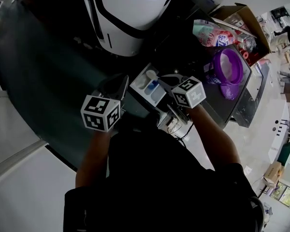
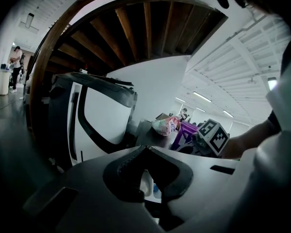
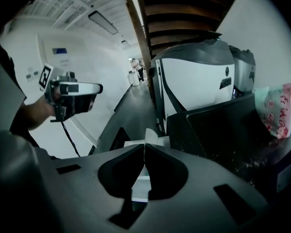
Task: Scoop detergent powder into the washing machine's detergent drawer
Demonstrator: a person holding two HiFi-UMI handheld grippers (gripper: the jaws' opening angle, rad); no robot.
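Only the head view looks down into the one purple tub (image 1: pixel 227 65), which has pale powder inside. The one detergent drawer (image 1: pixel 144 81) is pulled out between the two grippers. It is white with a blue part. The left gripper (image 2: pixel 145 148) and the right gripper (image 3: pixel 144 145) both have their jaws pressed together and hold nothing.

An open cardboard box (image 1: pixel 246 21) sits at the upper right of the head view, with a pink printed bag (image 1: pixel 210 33) lying just beside it. In the left gripper view, wooden beams (image 2: pixel 136 28) arch overhead. At far left a person (image 2: pixel 14 62) stands near a white bin (image 2: pixel 3 81).
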